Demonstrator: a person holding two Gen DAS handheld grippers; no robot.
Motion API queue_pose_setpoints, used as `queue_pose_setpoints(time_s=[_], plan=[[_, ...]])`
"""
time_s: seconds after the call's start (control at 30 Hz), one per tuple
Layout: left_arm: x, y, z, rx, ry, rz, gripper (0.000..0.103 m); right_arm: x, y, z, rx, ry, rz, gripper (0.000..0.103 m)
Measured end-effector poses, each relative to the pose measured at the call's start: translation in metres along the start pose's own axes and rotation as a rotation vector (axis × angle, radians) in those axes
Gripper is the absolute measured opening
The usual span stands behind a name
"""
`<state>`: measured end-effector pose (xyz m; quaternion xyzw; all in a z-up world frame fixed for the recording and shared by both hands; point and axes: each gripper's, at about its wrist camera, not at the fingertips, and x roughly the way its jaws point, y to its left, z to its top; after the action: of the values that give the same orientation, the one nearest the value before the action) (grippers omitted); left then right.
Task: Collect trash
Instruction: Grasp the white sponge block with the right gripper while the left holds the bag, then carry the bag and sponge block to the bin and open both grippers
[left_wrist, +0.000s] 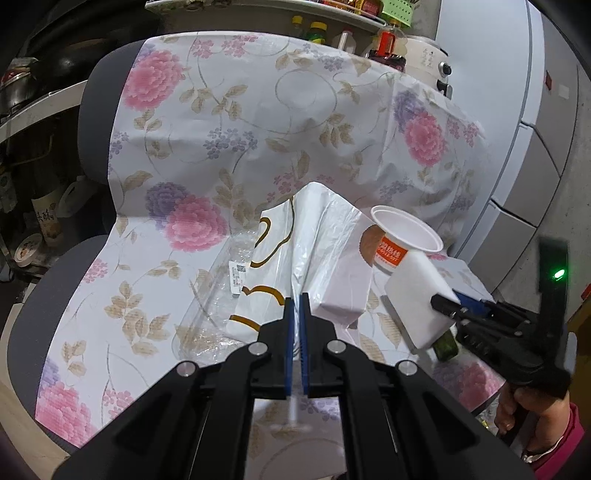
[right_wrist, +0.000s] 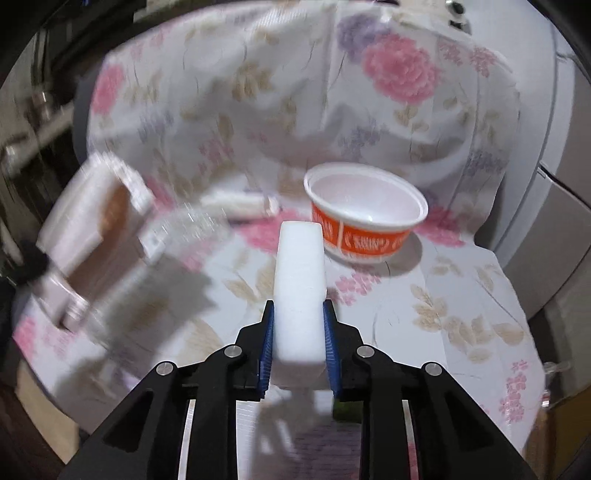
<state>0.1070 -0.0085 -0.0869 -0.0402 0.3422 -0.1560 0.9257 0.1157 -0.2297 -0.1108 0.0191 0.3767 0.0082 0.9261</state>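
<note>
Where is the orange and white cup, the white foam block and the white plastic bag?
orange and white cup (right_wrist: 364, 242): right wrist view, orange side band.
white foam block (right_wrist: 299, 280): right wrist view, top face.
white plastic bag (left_wrist: 314, 236): left wrist view, crinkled middle.

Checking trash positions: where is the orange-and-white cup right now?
The cup sits on the floral cloth, just beyond the white foam block clamped in the right gripper.

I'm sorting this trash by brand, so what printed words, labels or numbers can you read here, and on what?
Nothing reads clearly.
Orange band on the paper bowl: white lettering, too blurred to read.
Plastic bag: large gold curved marks, only partly shown.
Clear wrapper: small white sticker with a code, too small.
Bottle at far left: dark characters, not legible.
</note>
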Motion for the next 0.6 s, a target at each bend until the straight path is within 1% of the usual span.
queue_pose_setpoints(time_s=[0.1,0.17,0.27,0.37,0.47,0.53,0.6], plan=[[-0.010,-0.007,0.002,0.003,-0.020,-0.018,0.001,-0.028,-0.006,0.008,0.031,-0.056,0.066,0.025],[-0.022,-0.017,0.004,0.016,-0.045,-0.031,0.001,-0.046,-0.006,0.013,0.035,-0.091,0.086,0.025],[-0.039,-0.035,0.006,0.048,-0.080,-0.034,0.001,-0.077,-0.011,0.014,0.038,-0.151,0.094,0.026],[-0.053,-0.054,0.006,0.072,-0.104,-0.055,0.001,-0.105,-0.024,0.009,0.052,-0.195,0.082,0.026],[-0.064,-0.082,0.001,0.119,-0.116,-0.102,0.001,-0.128,-0.043,-0.002,0.070,-0.225,0.058,0.027],[-0.067,-0.106,-0.006,0.153,-0.113,-0.148,0.001,-0.144,-0.056,-0.013,0.089,-0.242,0.037,0.027],[-0.067,-0.131,-0.017,0.189,-0.106,-0.200,0.001,-0.159,-0.074,-0.027,0.108,-0.256,-0.005,0.027]])
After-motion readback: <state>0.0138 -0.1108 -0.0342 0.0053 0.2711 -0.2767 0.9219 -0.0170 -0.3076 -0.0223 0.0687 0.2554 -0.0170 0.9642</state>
